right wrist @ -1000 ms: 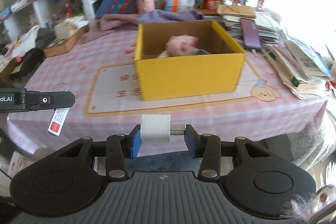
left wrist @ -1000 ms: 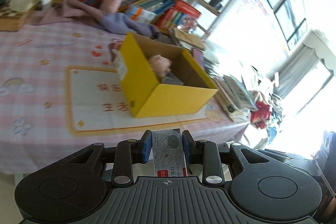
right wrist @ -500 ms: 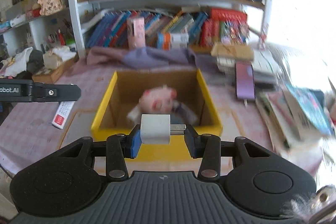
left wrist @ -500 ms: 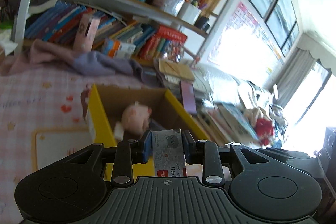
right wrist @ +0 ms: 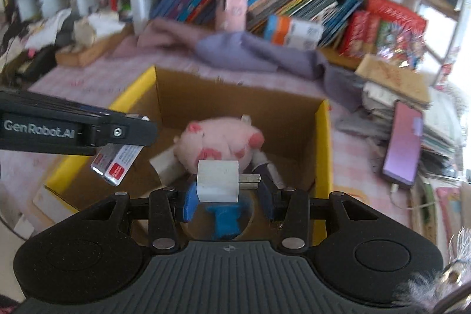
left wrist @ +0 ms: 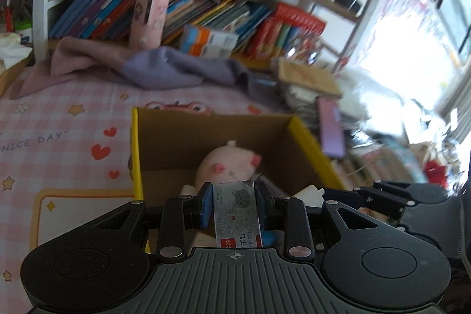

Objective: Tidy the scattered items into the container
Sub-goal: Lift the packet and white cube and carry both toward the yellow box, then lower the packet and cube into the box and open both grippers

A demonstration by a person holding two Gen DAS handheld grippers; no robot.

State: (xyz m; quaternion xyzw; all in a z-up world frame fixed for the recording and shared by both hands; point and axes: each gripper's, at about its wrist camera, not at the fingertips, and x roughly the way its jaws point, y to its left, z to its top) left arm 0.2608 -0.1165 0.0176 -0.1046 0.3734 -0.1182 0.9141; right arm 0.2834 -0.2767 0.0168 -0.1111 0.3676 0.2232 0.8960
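A yellow cardboard box (left wrist: 134, 155) (right wrist: 322, 149) stands open on the pink checked table, with a pink plush pig (left wrist: 226, 164) (right wrist: 217, 143) inside. My left gripper (left wrist: 234, 208) is shut on a small grey staple box (left wrist: 237, 214) and hangs over the box's near left part; it also shows in the right wrist view (right wrist: 117, 158). My right gripper (right wrist: 226, 190) is shut on a white charger plug (right wrist: 217, 181), held above the box just in front of the pig. A blue object (right wrist: 225, 218) lies below it in the box.
A purple cloth (left wrist: 164, 69) lies behind the box, below shelves of books (left wrist: 182, 13). Stacked books and a pink phone (right wrist: 403, 152) sit to the box's right. A shallow cardboard tray (right wrist: 88, 52) stands at the far left.
Both grippers have moved forward from the table's front edge to above the open box, each still holding its item. The pig now sits right under them.
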